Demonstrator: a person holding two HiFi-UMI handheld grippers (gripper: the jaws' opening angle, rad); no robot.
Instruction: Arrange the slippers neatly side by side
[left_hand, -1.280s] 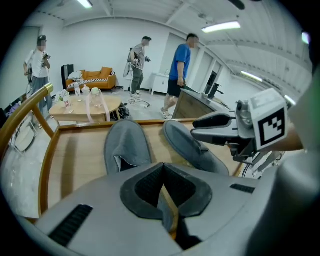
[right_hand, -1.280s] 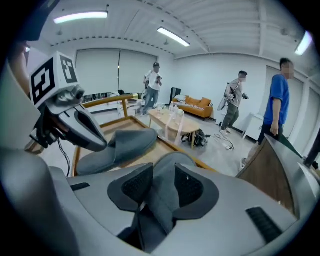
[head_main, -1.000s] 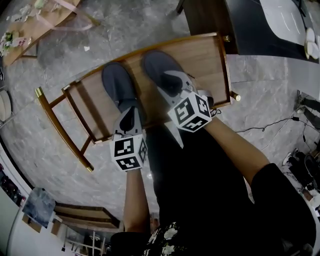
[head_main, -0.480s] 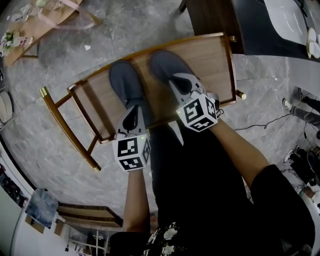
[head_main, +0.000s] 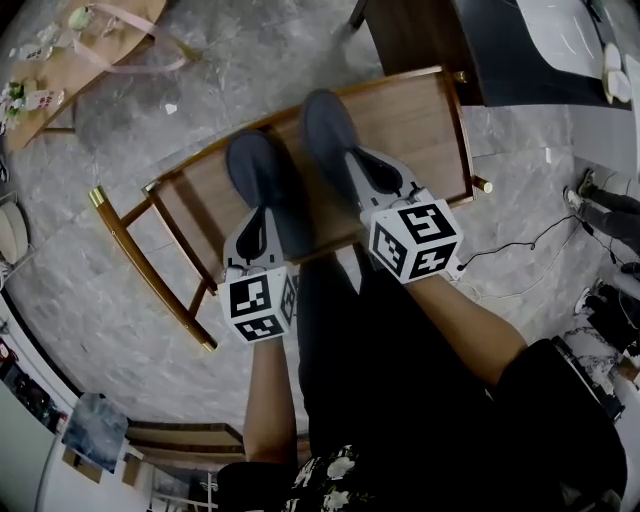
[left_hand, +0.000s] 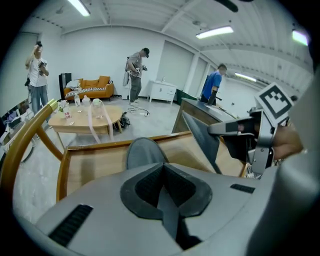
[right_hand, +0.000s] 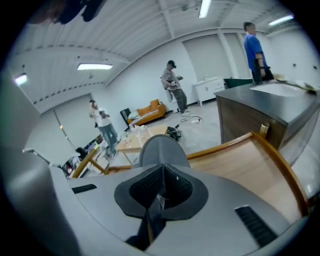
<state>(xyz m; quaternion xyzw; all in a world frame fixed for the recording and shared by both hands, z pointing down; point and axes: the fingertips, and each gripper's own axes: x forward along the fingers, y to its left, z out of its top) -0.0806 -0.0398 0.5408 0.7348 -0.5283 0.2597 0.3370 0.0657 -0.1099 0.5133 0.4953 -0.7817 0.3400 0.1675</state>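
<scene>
Two grey slippers on a wooden chair (head_main: 425, 105) seat, side by side, a narrow gap between. Left slipper (head_main: 258, 180) and right slipper (head_main: 328, 130): long axes near parallel, toes away from the person, toward upper left in head view. Left gripper (head_main: 264, 218): jaws pressed together, pinching left slipper's heel rim. Right gripper (head_main: 366, 168): jaws have just been closing, right slipper's heel edge nipped between the pads. Grey marbled floor (head_main: 60, 260); low table (head_main: 95, 40) beyond; people standing in the room.
</scene>
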